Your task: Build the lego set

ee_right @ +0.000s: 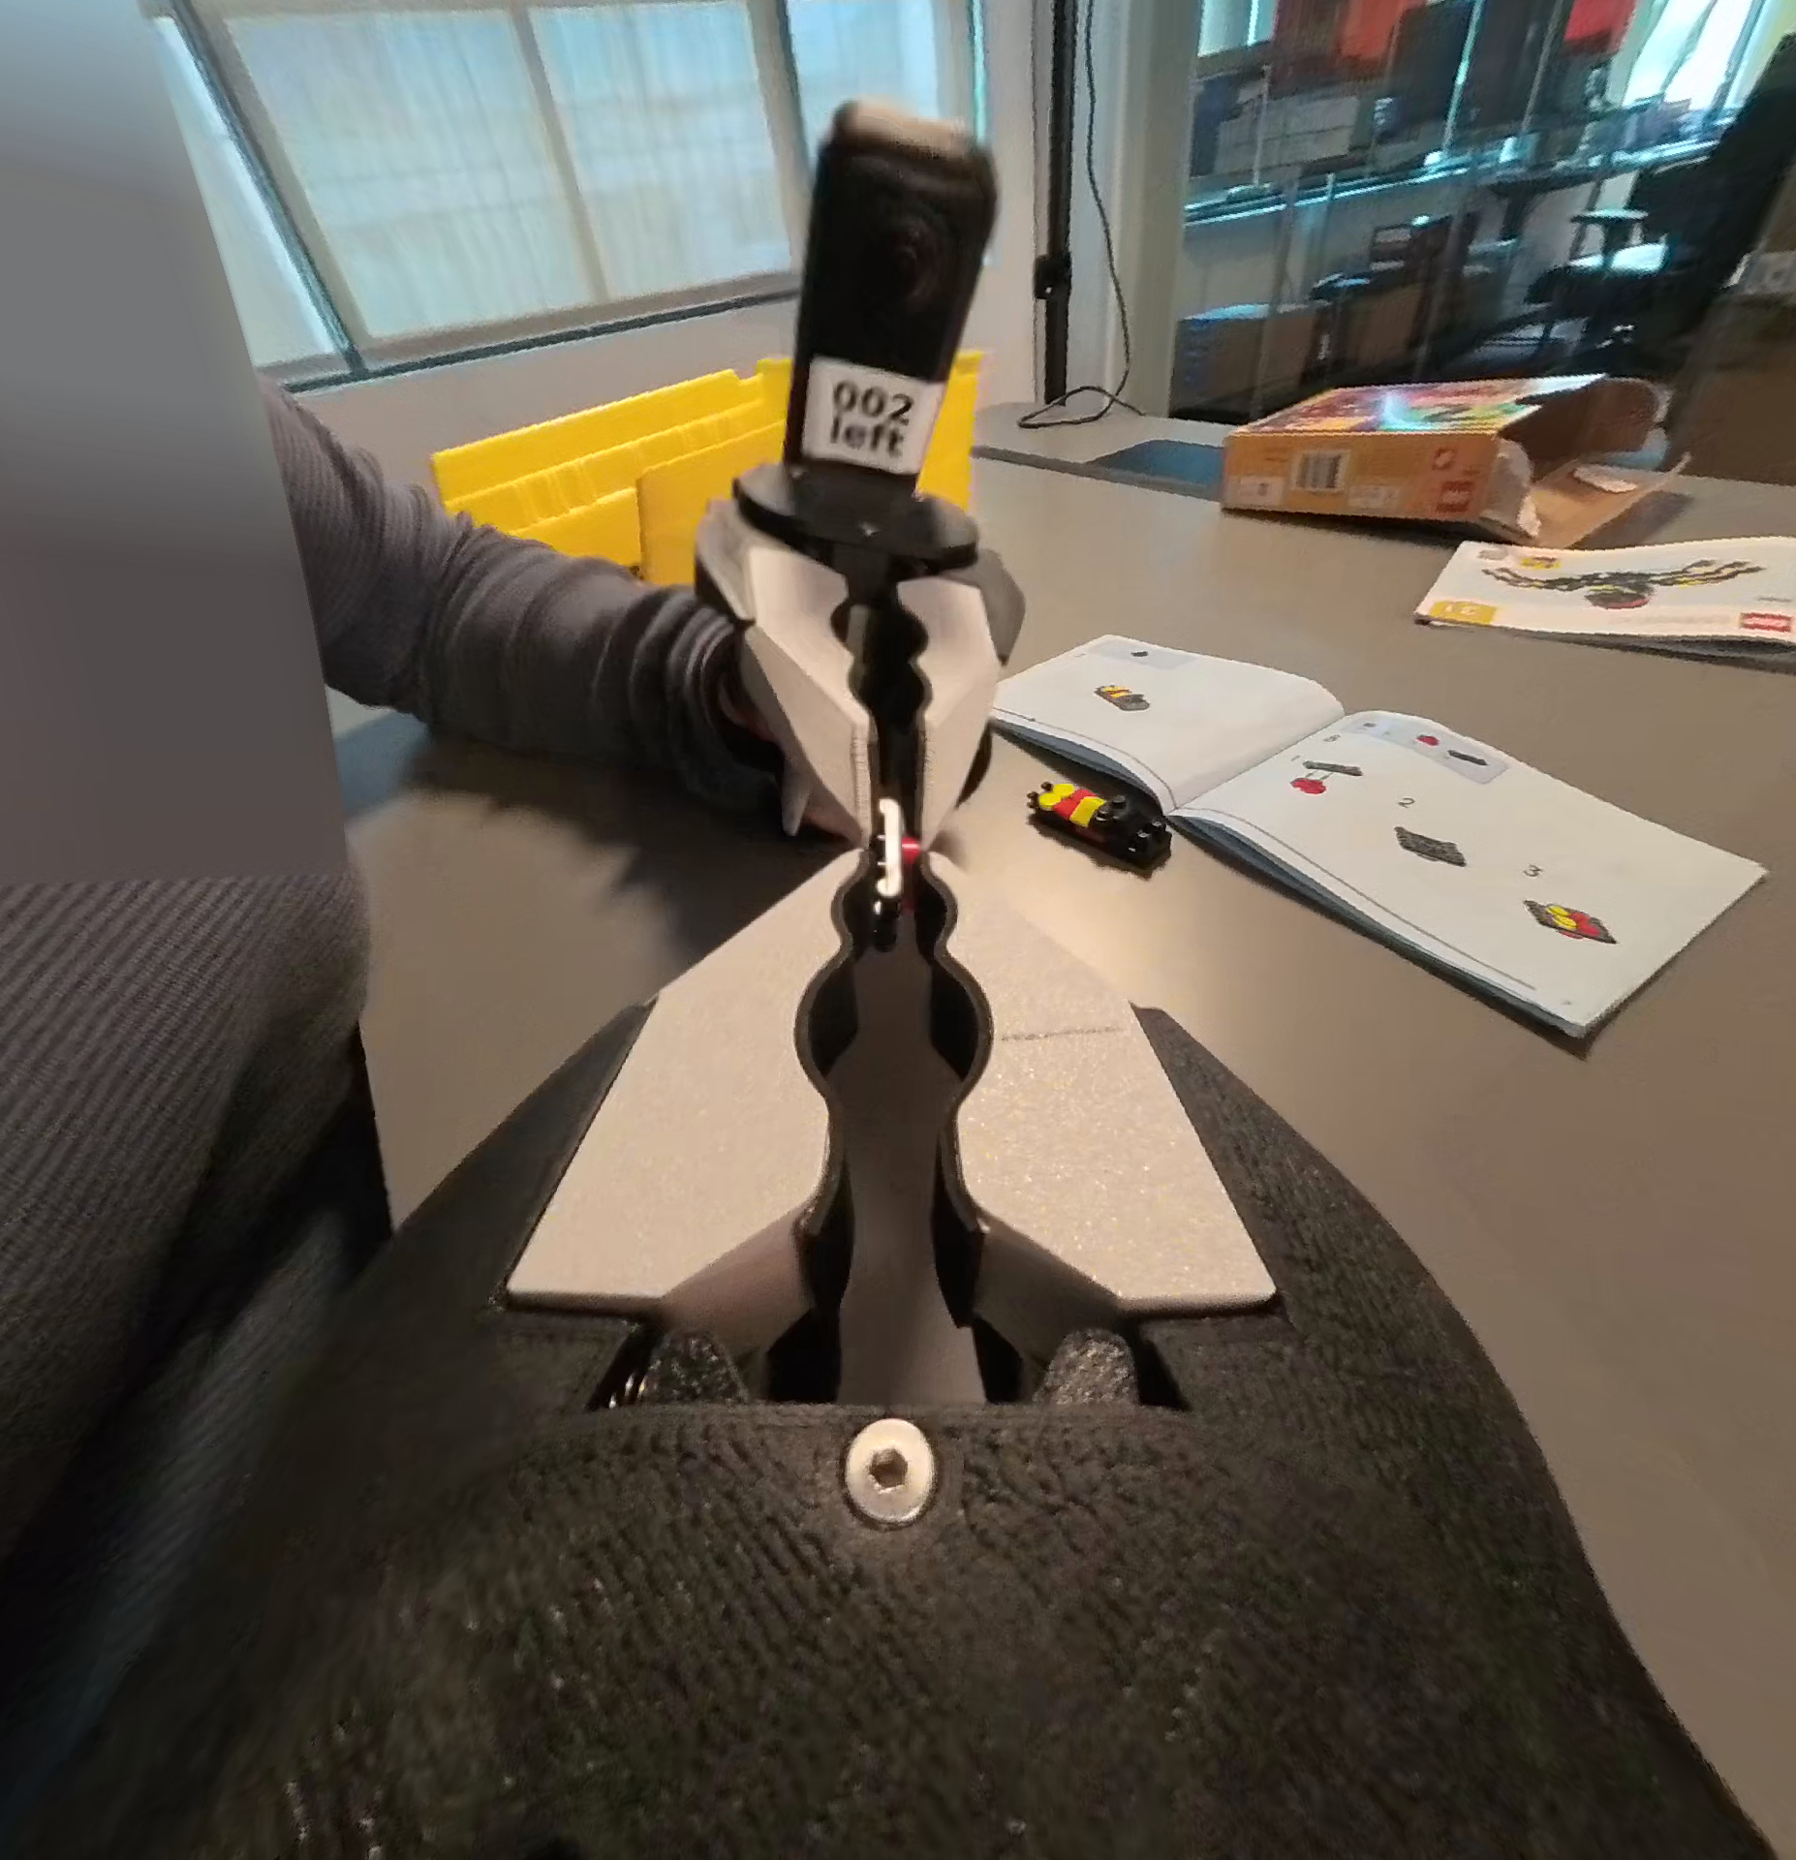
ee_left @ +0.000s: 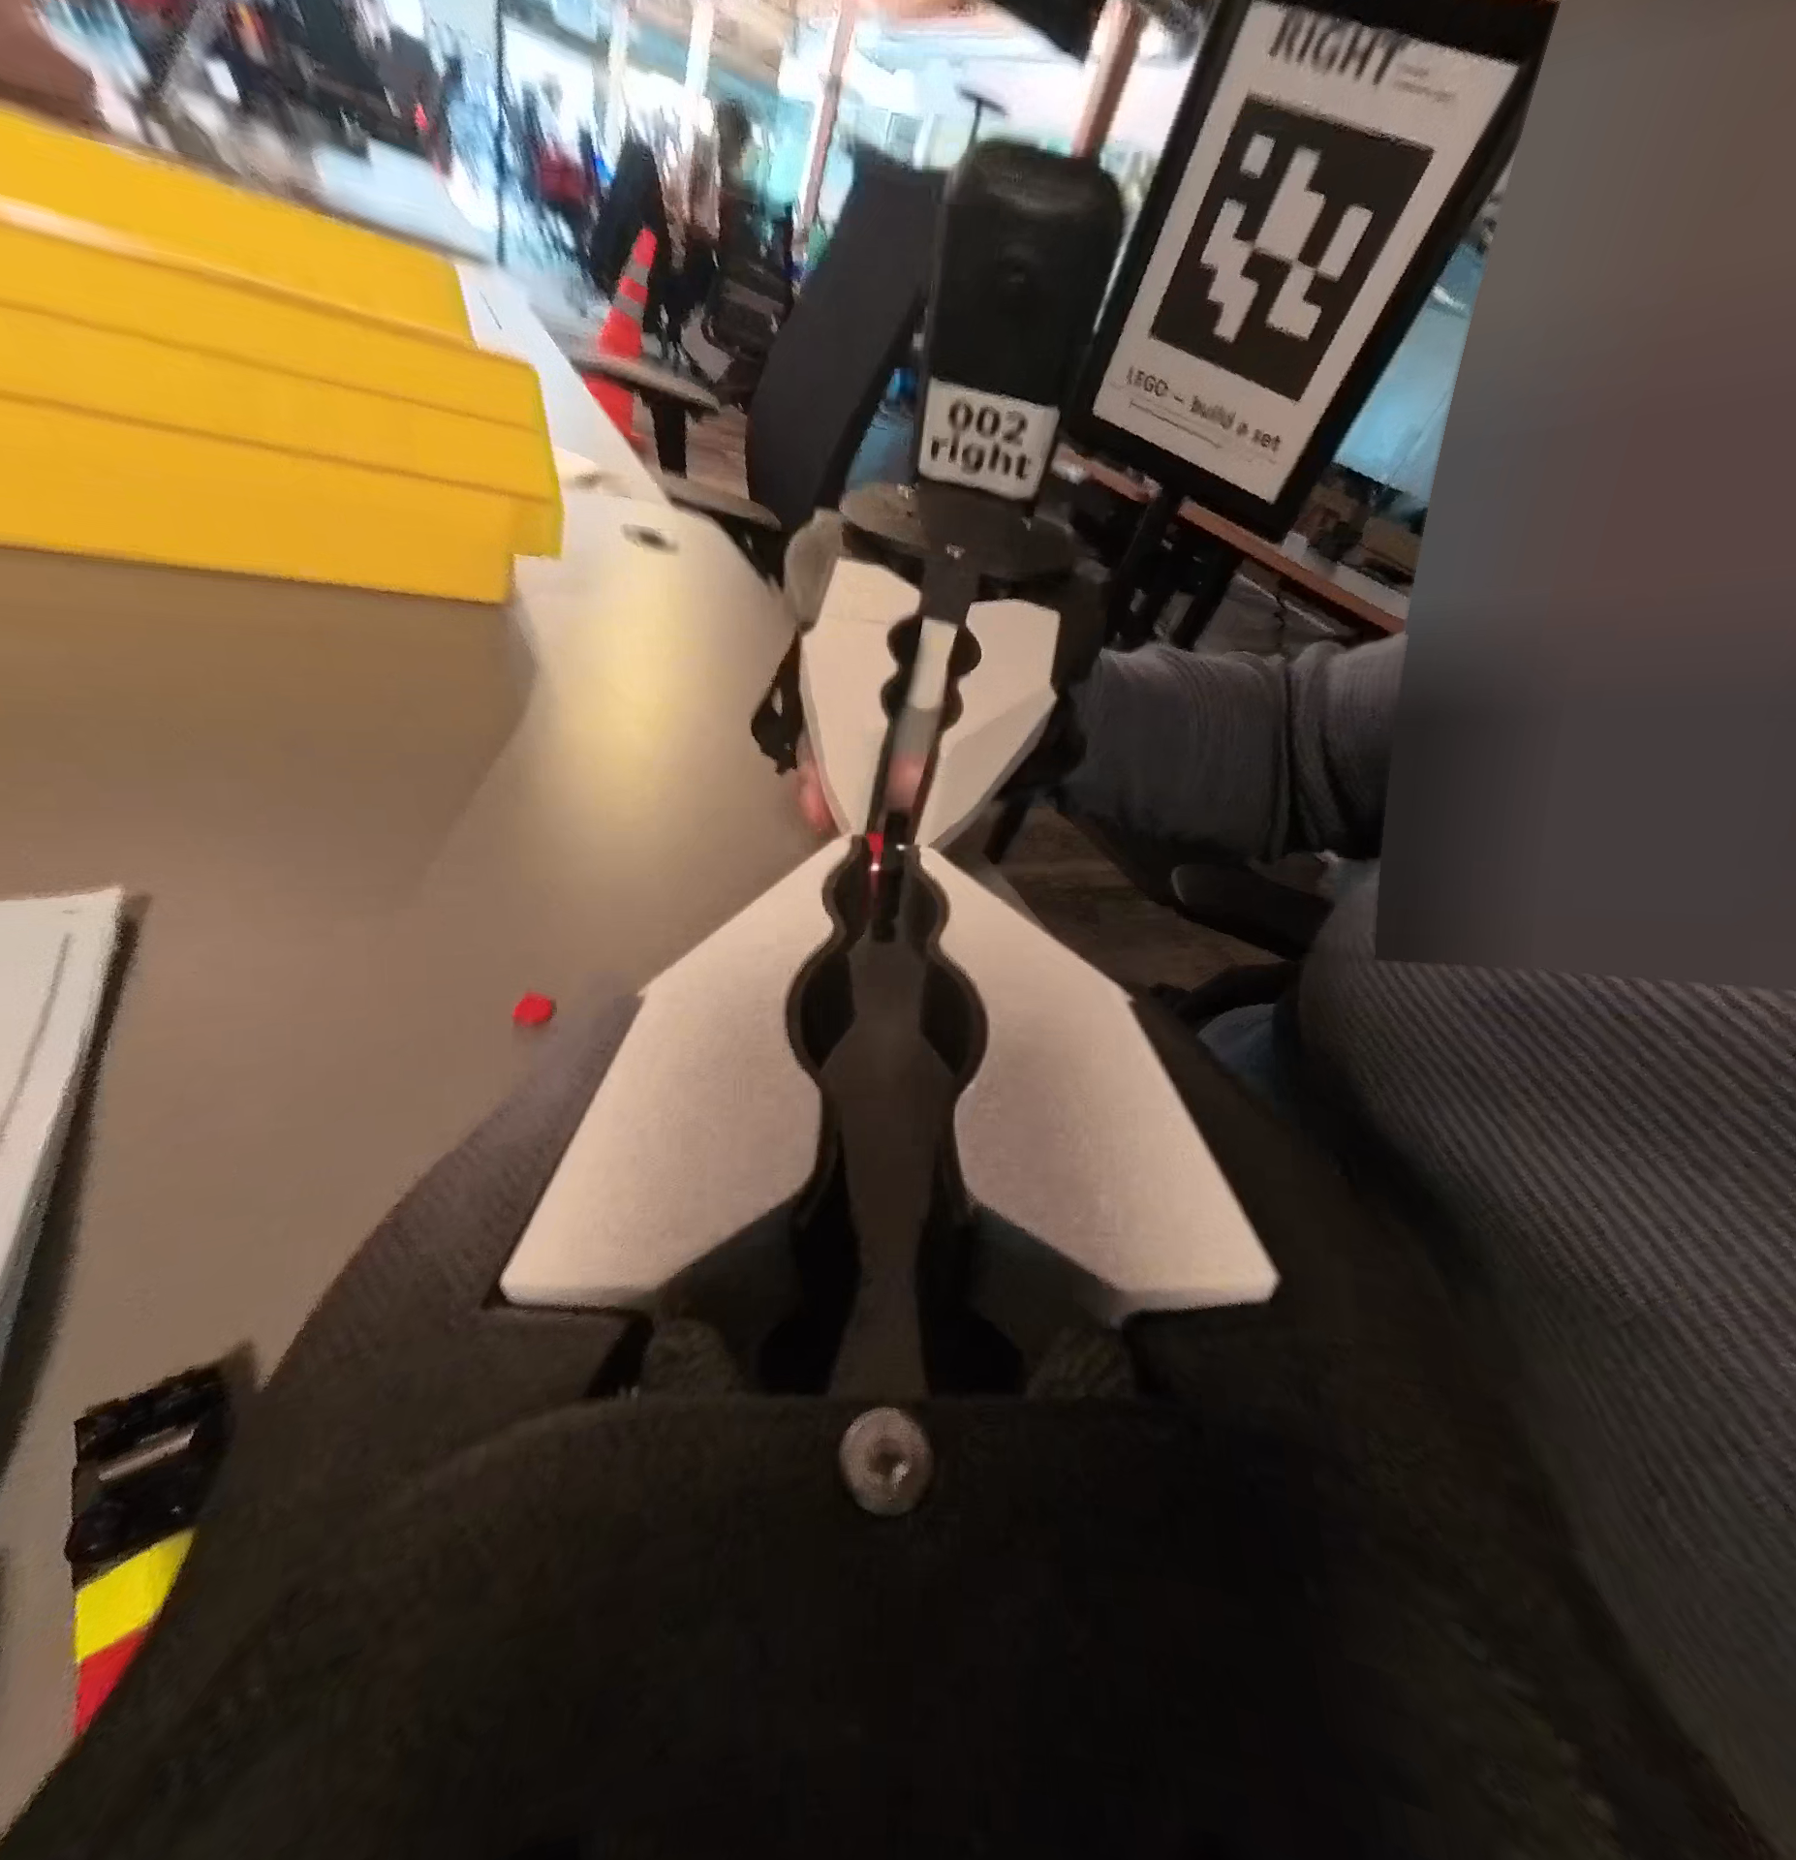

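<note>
Evidently, step in hand: two small pieces are being joined in mid-air, tip to tip, above the grey tabletop (ee_right: 1276, 1157).
Left gripper (ee_left: 879, 886): its white fingers are pressed together on a tiny piece showing red and black, at 12 o'clock from its own camera.
Right gripper (ee_right: 889, 876): pressed together likewise, pinching a thin white and black piece with a speck of red beside it.
Meeting point: both tips touch or nearly touch; whether the pieces have already clicked together cannot be told.
Next move, by my judgement: a short straight squeeze along the shared axis, with the studs lined up and both grips firm, since such small parts could twist or pop out.
Partly built model (ee_right: 1100, 820): a short black, red and yellow brick assembly lying flat on the table at 2 o'clock from the right gripper's tips, just beside the open instruction booklet (ee_right: 1377, 815).
Loose red stud (ee_left: 532, 1006): alone on the table at 9 o'clock from the left gripper's tips.
Other things: yellow plastic sorting trays (ee_left: 250, 403) at 10 o'clock in the left view; an opened orange cardboard box (ee_right: 1397, 448) and a second closed booklet (ee_right: 1619, 599) at 2 o'clock in the right view.
</note>
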